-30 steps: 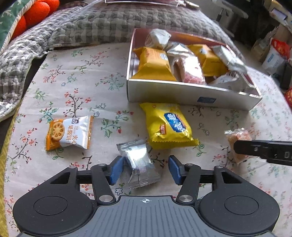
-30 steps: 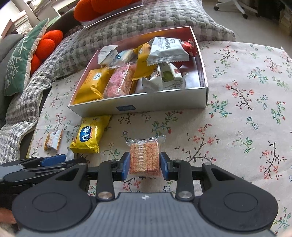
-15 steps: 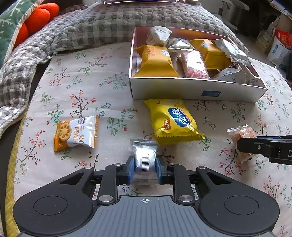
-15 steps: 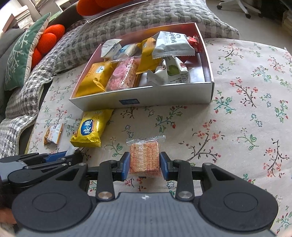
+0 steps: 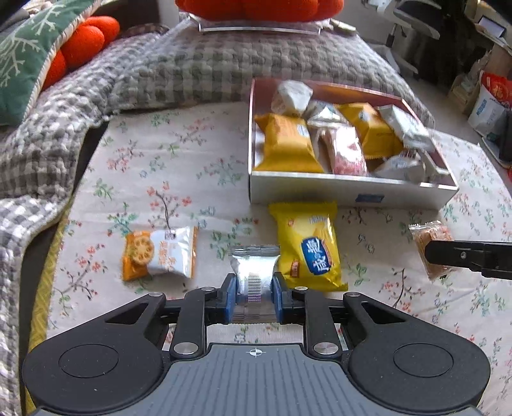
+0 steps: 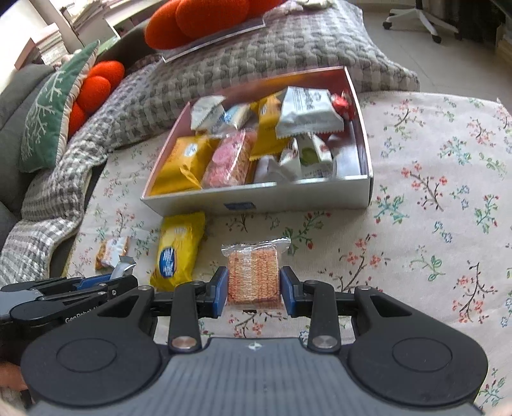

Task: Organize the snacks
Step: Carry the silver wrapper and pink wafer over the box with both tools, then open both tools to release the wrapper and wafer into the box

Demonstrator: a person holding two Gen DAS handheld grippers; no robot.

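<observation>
My left gripper [image 5: 254,297] is shut on a silver foil snack packet [image 5: 254,272], held a little above the flowered cloth. My right gripper [image 6: 254,292] is shut on a clear-wrapped orange cracker packet [image 6: 254,275], also off the cloth. An open white box [image 5: 348,192] [image 6: 256,198] holding several snack packets sits beyond both grippers. On the cloth, a yellow packet with a blue label [image 5: 308,246] [image 6: 177,249] lies just in front of the box. An orange-and-white biscuit packet [image 5: 160,252] [image 6: 112,251] lies further left. The right gripper's finger and cracker packet [image 5: 432,243] show at the right edge of the left wrist view.
A grey checked blanket [image 5: 208,70] lies behind the box. Orange cushions [image 6: 102,80] and a green cushion [image 6: 48,112] are at the back left. The cloth's left edge [image 5: 48,288] drops off beside the blanket. An office chair base [image 6: 416,19] stands on the floor far right.
My left gripper closed on the silver packet and lifted it off the cloth. The right gripper kept its hold on the cracker packet and rose slightly.
</observation>
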